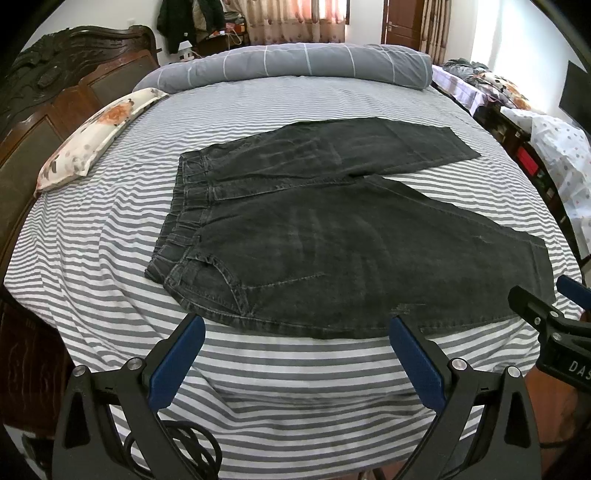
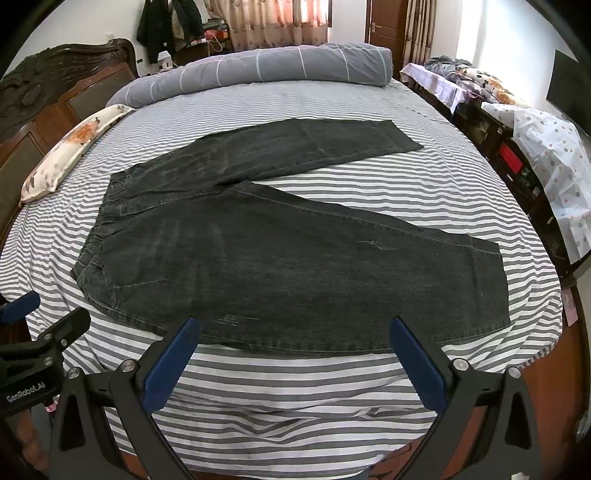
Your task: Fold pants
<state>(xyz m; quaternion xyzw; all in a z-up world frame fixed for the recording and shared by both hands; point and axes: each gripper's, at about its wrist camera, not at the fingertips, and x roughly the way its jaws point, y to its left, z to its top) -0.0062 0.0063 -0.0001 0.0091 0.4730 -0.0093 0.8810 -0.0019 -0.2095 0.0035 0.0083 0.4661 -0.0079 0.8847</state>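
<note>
Striped bed (image 1: 92, 258); pants (image 1: 351, 240) flat just beyond left gripper (image 1: 295, 332), right gripper (image 2: 291, 332); both spread.

A bed (image 1: 110, 258) with a grey and white striped sheet fills the view. A rolled grey blanket (image 1: 295, 62) lies along its far edge, and a flowered pillow (image 1: 99, 136) rests beside the dark wooden headboard (image 1: 48, 85). Behind are curtains (image 2: 273, 26), a brown door (image 2: 384, 22) and hanging dark coats (image 1: 188, 18).
</note>
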